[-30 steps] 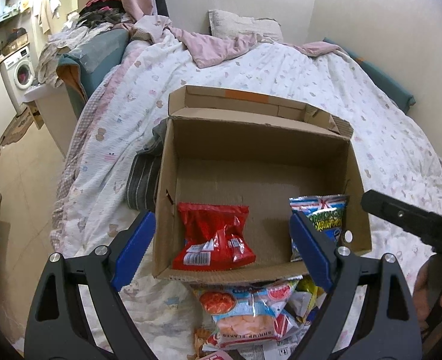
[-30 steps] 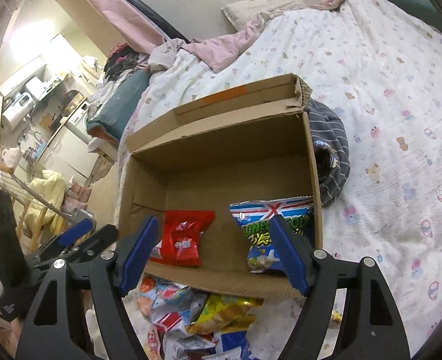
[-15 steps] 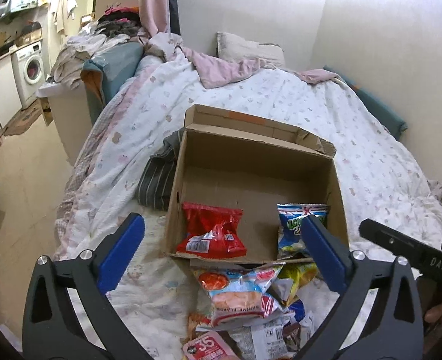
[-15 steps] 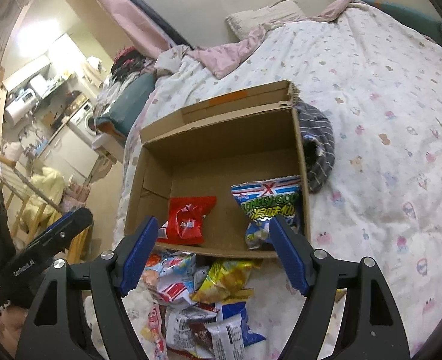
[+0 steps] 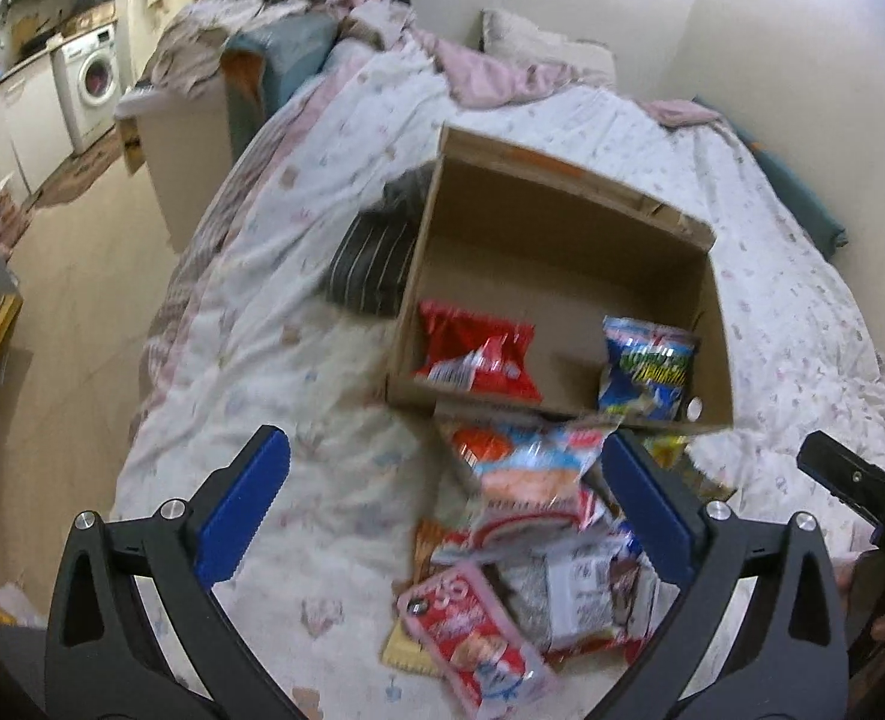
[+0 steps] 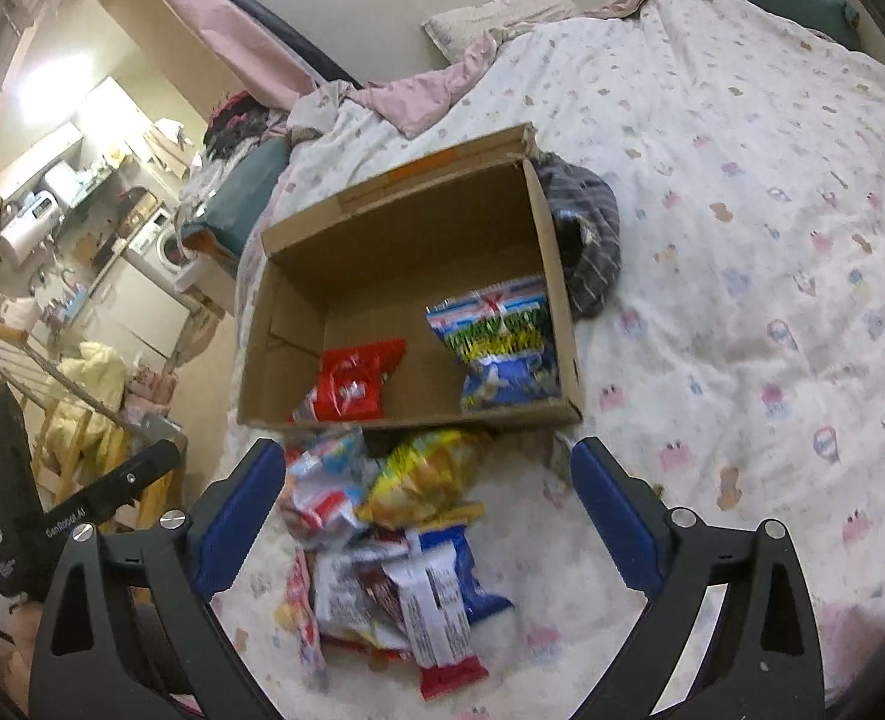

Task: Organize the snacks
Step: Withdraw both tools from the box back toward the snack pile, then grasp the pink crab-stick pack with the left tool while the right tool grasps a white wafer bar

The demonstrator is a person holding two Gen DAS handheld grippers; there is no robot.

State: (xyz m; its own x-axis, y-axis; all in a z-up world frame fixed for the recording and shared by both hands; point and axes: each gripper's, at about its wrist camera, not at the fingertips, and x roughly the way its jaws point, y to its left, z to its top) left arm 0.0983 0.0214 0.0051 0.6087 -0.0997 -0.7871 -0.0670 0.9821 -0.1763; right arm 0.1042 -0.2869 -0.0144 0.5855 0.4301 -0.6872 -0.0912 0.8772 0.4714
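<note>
— What do the two handheld tools look like?

— The left black plastic two-finger gripper [image 5: 442,510] has arched arms with teardrop cut-outs, silver round screws at the joints, and blue ribbed pads [image 5: 244,510] on the inner faces.

— And the other?

— The right black plastic two-finger gripper [image 6: 430,510] is built the same: blue pads [image 6: 616,516], silver screws. Seen from there, the left tool's black body carries small white lettering.

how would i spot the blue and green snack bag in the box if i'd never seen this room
On the bed sits an open cardboard box. Two bags lie inside it near the front wall: the blue and green snack bag leans in the right-hand corner. Its only neighbour in the box is a red bag to its left.
</note>
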